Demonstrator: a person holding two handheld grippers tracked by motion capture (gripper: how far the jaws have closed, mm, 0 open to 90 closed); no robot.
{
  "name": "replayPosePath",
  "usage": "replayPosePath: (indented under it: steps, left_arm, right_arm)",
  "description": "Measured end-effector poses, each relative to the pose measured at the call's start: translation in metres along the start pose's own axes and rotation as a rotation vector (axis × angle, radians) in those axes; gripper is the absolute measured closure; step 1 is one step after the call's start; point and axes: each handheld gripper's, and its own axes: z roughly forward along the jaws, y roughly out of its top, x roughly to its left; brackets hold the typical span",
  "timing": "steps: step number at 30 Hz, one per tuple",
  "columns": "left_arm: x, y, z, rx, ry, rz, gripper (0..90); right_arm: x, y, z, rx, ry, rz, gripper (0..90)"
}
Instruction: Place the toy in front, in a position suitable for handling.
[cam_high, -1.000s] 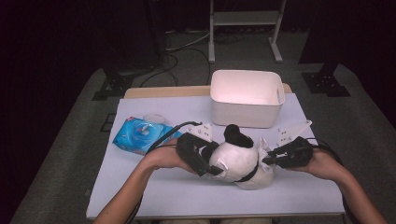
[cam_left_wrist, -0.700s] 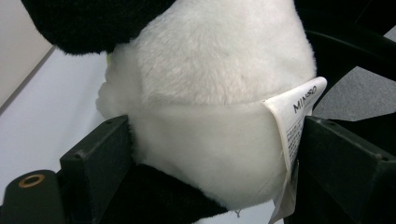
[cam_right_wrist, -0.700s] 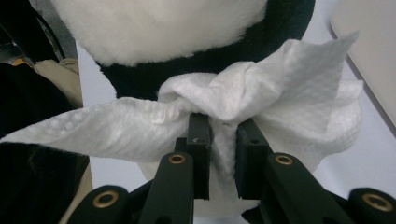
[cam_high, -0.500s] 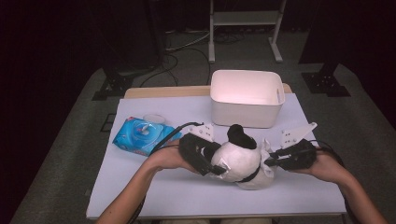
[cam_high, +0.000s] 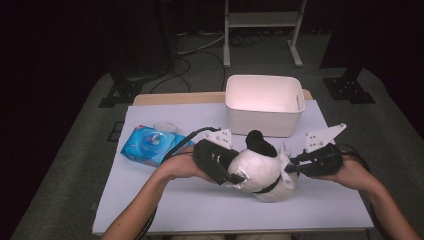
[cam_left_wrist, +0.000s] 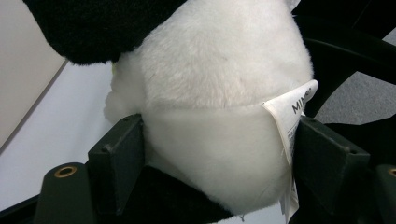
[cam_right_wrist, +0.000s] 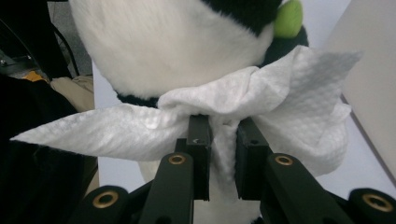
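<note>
A black-and-white panda plush (cam_high: 260, 170) lies on the white table between both hands. My left gripper (cam_high: 235, 177) comes in from the left, and its jaws have just been closing with the plush's white body (cam_left_wrist: 219, 93) squeezed between the pads, a paper tag (cam_left_wrist: 292, 107) against one pad. From the right, my right gripper (cam_high: 290, 167) is shut on a crumpled white wipe (cam_right_wrist: 261, 93) held against the plush's fur (cam_right_wrist: 163, 42). In the right gripper view the right gripper (cam_right_wrist: 222, 135) pinches the wipe at its middle.
A white plastic bin (cam_high: 262, 102) stands just behind the plush. A blue pack of wipes (cam_high: 150, 145) lies at the left. The bare table (cam_high: 200, 205) runs to the front edge, with dark floor and cables beyond.
The left gripper's jaws have drawn in a little on the plush. Both hands and the plush stay almost where they were.
</note>
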Motion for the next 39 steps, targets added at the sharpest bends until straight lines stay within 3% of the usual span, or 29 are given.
replayPosePath:
  steps: [16, 39]
  left_arm:
    - [-0.003, 0.007, 0.002, 0.017, 0.002, 0.014, 22.6]
    - [-0.007, 0.033, 0.018, 0.034, 0.011, 0.059, 22.6]
  right_arm:
    - [0.004, 0.043, -0.023, -0.021, -0.026, -0.074, 77.9]
    - [0.015, 0.091, -0.022, 0.077, -0.034, -0.162, 77.8]
